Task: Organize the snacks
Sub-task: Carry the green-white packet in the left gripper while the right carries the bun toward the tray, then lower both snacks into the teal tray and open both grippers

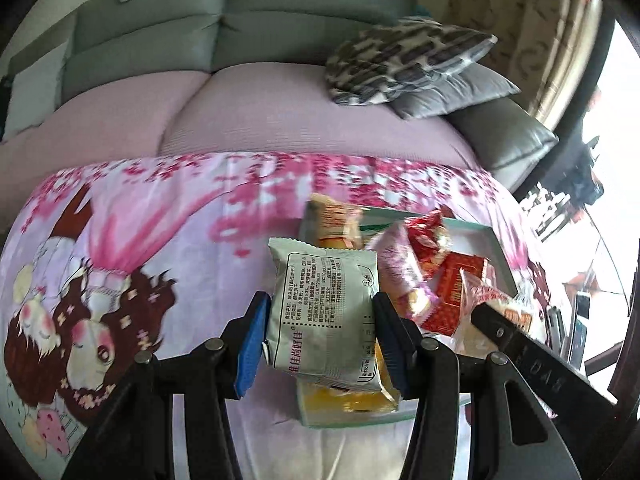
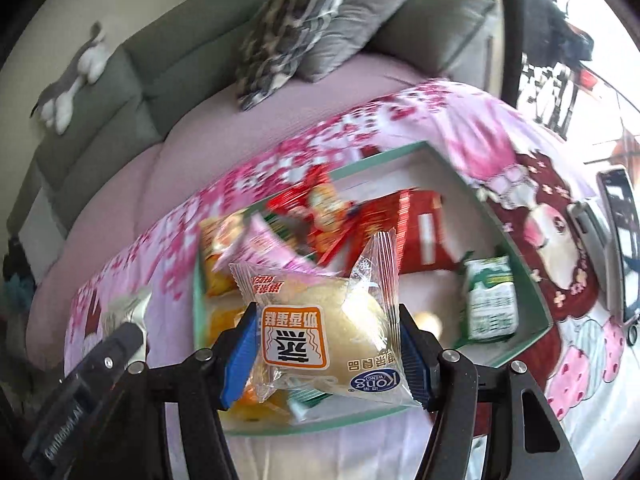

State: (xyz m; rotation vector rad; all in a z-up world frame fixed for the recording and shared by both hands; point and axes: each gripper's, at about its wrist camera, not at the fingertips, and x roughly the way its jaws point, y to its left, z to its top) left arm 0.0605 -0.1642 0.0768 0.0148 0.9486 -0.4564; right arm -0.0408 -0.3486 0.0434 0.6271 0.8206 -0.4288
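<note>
A cartoon-print pink cloth (image 1: 120, 240) covers the surface before a grey sofa (image 1: 200, 40). The left gripper (image 1: 320, 324) clamps a grey-green packet (image 1: 324, 304); the right gripper (image 2: 324, 356) clamps a clear-wrapped cake (image 2: 340, 328) above the teal-rimmed tray (image 2: 548, 320).

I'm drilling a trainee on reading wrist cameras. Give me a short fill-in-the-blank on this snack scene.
1. The left claw is shut on a pale ____ packet.
2. The right claw grips a clear-wrapped ____.
3. Most other snacks lie in a ____-rimmed tray.

Missing words: green; cake; green
</note>
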